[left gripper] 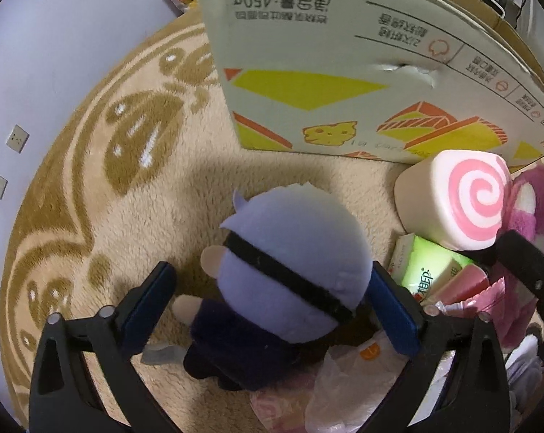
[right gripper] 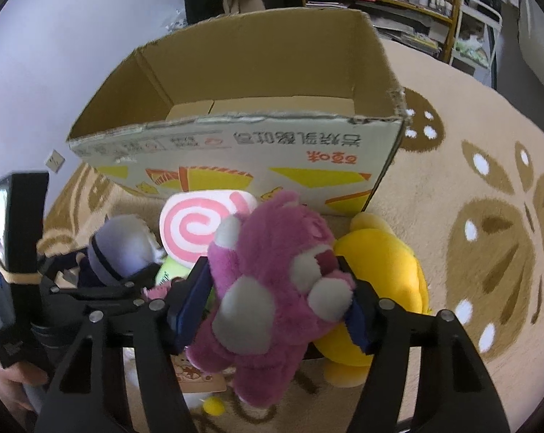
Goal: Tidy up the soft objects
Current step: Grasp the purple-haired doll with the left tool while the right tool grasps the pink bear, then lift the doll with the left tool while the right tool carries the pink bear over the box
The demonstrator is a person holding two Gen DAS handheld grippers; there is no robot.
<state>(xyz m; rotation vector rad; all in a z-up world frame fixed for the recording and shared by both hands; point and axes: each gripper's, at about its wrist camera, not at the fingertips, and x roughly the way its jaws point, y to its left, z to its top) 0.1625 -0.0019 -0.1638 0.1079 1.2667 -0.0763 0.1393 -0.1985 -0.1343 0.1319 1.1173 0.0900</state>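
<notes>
Right wrist view: our right tongs (right gripper: 277,290) pinch the pink bear (right gripper: 272,278) at its head, just in front of the cardboard box (right gripper: 235,151), with the yellow plush (right gripper: 383,278) touching the bear's far side. Our left tongs (left gripper: 272,303) stand wide around the doll (left gripper: 290,270), also in front of the box; only one pad seems to touch it. We judge the bear could snag the box's torn front rim, or slip from so soft a grip. Both tongs point toward the box, tilted down at the rug (left gripper: 127,195).
</notes>
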